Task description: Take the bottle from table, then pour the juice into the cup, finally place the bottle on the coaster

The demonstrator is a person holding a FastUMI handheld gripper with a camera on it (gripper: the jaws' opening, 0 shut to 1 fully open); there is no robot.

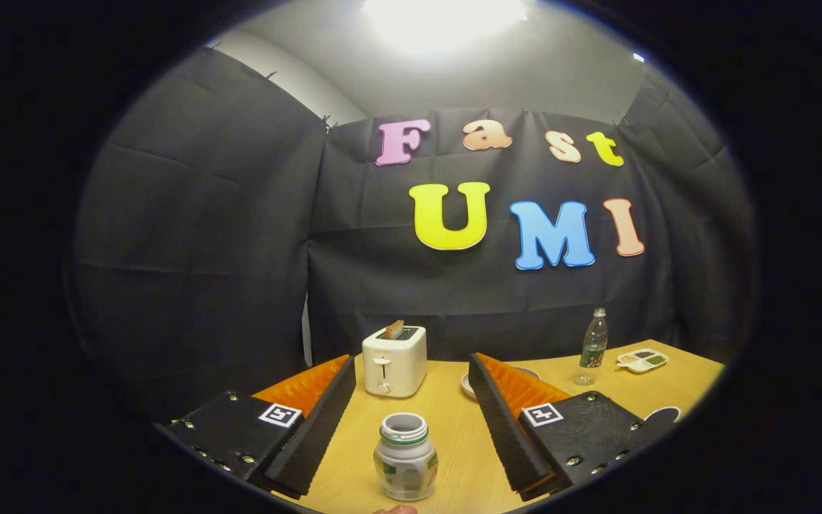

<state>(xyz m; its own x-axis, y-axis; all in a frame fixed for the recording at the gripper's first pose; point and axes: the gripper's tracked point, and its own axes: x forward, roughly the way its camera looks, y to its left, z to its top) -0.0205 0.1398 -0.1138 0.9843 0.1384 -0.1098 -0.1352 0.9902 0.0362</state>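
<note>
A hand-held gripper (411, 421) hangs over a wooden table (454, 421), its two fingers spread wide and grasping nothing. Between them, low in the centre of the frame, stands a small white bottle (405, 457) with its mouth uncovered and a green band at the neck, touching neither finger. Beyond the fingers, just left of centre, a white toaster (394, 360) carries a slice of bread (394, 329) in its slot. A pale dish (469, 384) peeks out from behind the right finger. Farther right, a clear plastic water bottle (592, 347) stands upright near the table's far edge, with a small divided tray (642, 360) just beside it. A dark round coaster (663, 415) lies at the lower right, near the table's edge.
</note>
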